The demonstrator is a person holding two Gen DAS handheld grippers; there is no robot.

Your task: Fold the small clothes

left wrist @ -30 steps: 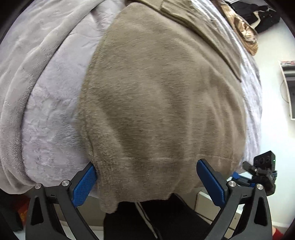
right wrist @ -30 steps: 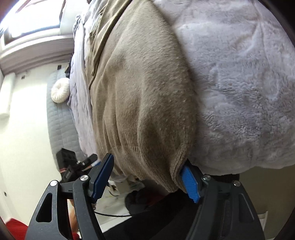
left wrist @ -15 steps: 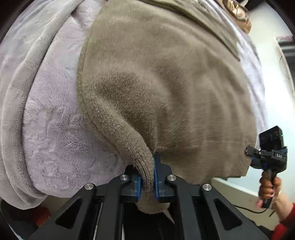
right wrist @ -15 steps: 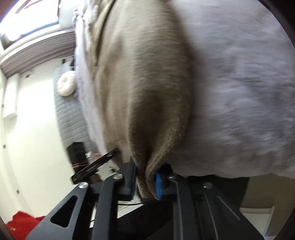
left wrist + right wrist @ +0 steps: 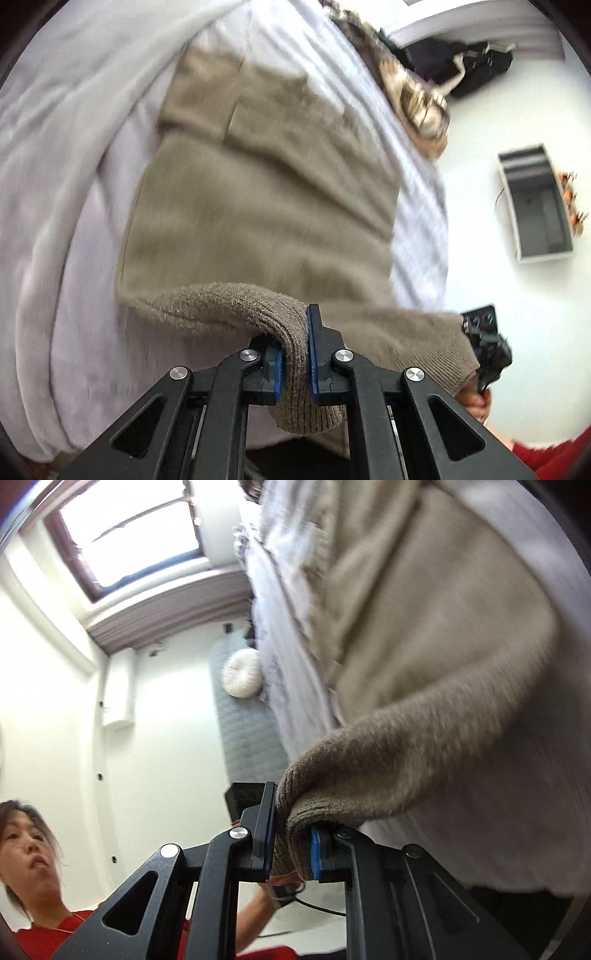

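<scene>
A tan knit sweater [image 5: 258,206] lies on a pale grey fleece blanket [image 5: 74,221]. My left gripper [image 5: 295,354] is shut on one ribbed hem corner of the sweater and holds it lifted off the blanket. My right gripper [image 5: 291,834] is shut on the other hem corner of the sweater [image 5: 424,720], also lifted. The right gripper also shows at the right edge of the left wrist view [image 5: 485,339]. The sweater's far end with folded sleeves rests flat on the blanket.
A patterned brown cloth [image 5: 413,92] and a black bag [image 5: 476,66] lie beyond the bed. A grey-and-white box [image 5: 535,206] stands on the white floor. A round white cushion [image 5: 242,677], a window [image 5: 129,535] and the person in red [image 5: 37,878] show in the right wrist view.
Both grippers went from open around the hem to shut on it. They have since lifted and pulled the hem corners back, away from the blanket.
</scene>
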